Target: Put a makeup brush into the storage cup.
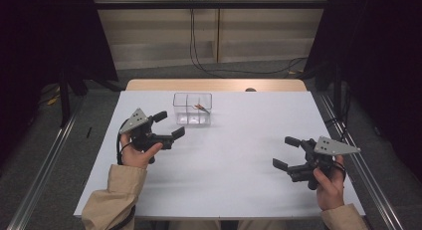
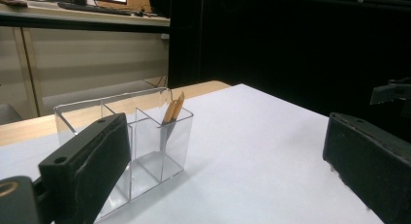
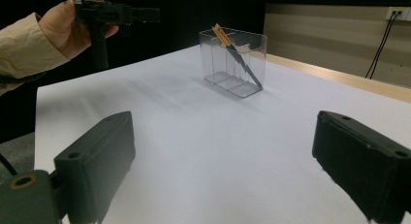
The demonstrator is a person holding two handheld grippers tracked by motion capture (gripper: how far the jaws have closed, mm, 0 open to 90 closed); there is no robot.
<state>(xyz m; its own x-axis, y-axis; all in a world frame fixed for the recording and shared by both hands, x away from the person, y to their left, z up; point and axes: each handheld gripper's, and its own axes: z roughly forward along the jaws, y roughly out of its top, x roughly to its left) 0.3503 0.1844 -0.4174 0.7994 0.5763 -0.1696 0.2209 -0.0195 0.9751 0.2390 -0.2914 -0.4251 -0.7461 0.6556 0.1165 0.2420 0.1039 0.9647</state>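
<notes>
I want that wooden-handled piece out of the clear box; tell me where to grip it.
Grip the wooden handle where it sticks above the clear box's rim, coming from above. It leans tilted in an end compartment, its metal end down inside; the walls block a side approach. The left tool is nearest.

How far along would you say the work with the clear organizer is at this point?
Looks done: a wooden-handled tool stands tilted in an end compartment of the clear organizer. In hand: nothing; the left gripper and right gripper are open, off the box. Left: I cannot tell.
</notes>
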